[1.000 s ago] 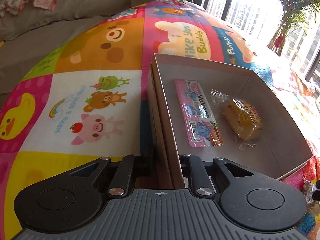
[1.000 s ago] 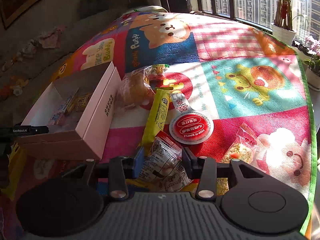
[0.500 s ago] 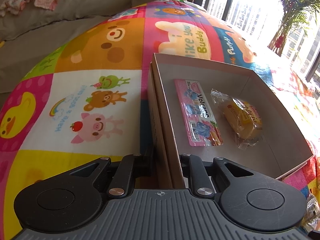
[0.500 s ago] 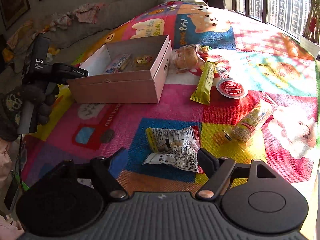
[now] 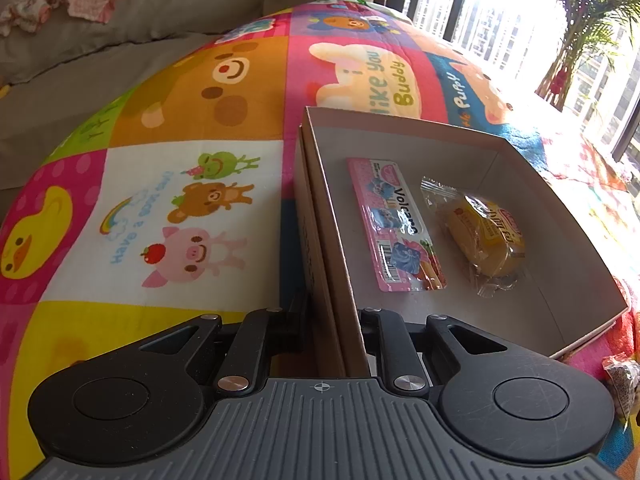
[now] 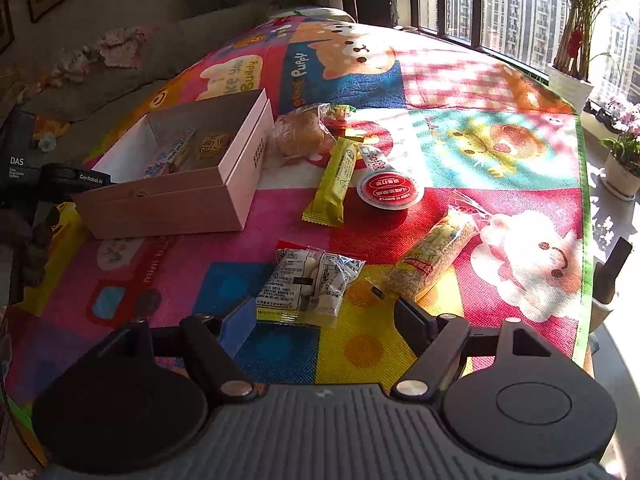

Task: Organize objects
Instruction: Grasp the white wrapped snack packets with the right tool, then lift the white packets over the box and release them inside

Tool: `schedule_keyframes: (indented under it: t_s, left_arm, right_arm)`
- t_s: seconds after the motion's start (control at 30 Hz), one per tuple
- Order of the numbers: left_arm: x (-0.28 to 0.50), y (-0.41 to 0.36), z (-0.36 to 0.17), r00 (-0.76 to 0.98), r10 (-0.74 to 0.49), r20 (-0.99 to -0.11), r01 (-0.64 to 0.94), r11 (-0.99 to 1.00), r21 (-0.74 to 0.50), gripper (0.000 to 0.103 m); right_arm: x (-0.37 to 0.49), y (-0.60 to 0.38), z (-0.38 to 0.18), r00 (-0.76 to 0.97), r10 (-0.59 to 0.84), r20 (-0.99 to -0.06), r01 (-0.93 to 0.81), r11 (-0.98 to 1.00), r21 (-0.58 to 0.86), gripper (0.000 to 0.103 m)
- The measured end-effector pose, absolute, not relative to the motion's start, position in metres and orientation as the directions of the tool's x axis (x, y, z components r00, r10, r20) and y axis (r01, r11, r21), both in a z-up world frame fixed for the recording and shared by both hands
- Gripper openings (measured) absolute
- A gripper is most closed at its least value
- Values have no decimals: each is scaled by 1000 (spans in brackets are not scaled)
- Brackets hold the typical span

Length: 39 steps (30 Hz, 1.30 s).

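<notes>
Right wrist view: our right gripper (image 6: 324,320) hangs spread wide just behind the white snack packet (image 6: 310,282), its long axis pointing away from us; our left gripper (image 5: 330,314) clamps the box (image 5: 320,216) wall.

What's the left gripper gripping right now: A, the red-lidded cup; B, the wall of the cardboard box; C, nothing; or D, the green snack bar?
B: the left gripper has its fingers closed on either side of the cardboard box wall.
</notes>
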State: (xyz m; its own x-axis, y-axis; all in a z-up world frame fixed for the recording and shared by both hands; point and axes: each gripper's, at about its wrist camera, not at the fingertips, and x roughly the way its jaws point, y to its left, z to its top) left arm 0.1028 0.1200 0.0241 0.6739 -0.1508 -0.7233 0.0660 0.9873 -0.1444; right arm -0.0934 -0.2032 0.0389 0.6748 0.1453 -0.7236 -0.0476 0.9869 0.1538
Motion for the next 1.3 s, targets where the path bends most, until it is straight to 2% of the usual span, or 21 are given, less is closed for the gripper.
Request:
schedule_keyframes:
  t_s: [0.23,0.27,0.3,0.33,0.47,0.57,0.7,0.87,1.03,1.13,1.3]
  left_arm:
    - [103,120,24,674,-151,-723,69,987,-142,17]
    - [103,120,24,674,-151,-723,69,987,-142,17]
    - [102,120,24,674,-152,-723,68,987,-144,17]
    - [102,120,24,675,-153,-722,68,987,-147,17]
    - [102,121,24,678,-158,-718,64,986,-156,18]
    - [102,121,24,679,-159,-716,61,985,-161,18]
    - [102,121,24,678,-164,-717,66,985,-162,18]
    - [101,122,24,679,-167,-715,68,984,-165,18]
    - [102,122,24,679,-169,-714,67,983,-169,18]
    - [102,125,24,679,-181,-712,69,980,-184,18]
    - [103,128,23,679,-194,-708,67,977,-204,19]
  right_arm:
    - [-61,-177,18,652,136,-746,-18,986,164,76]
    - [-62,-172,19,645,142,-751,-44,988,149,71]
    - [-63,-169,21,639,154,-754,-67,987,145,58]
    - [-67,-166,23,624,178,-760,-100,984,148,51]
    - [-85,-155,29,557,235,-796,-203,969,144,49]
    - [-98,-152,42,502,308,-808,-253,946,203,48]
    - [-108,-149,91,540,386,-748,-309,918,250,48]
    - [-92,-138,164,648,471,-598,-376,881,286,48]
    - [-51,-109,200,717,501,-485,-411,866,286,48]
    - [-14,-77,203,794,451,-408,-384,892,238,49]
    - [43,-46,181,775,431,-463,-343,901,265,51]
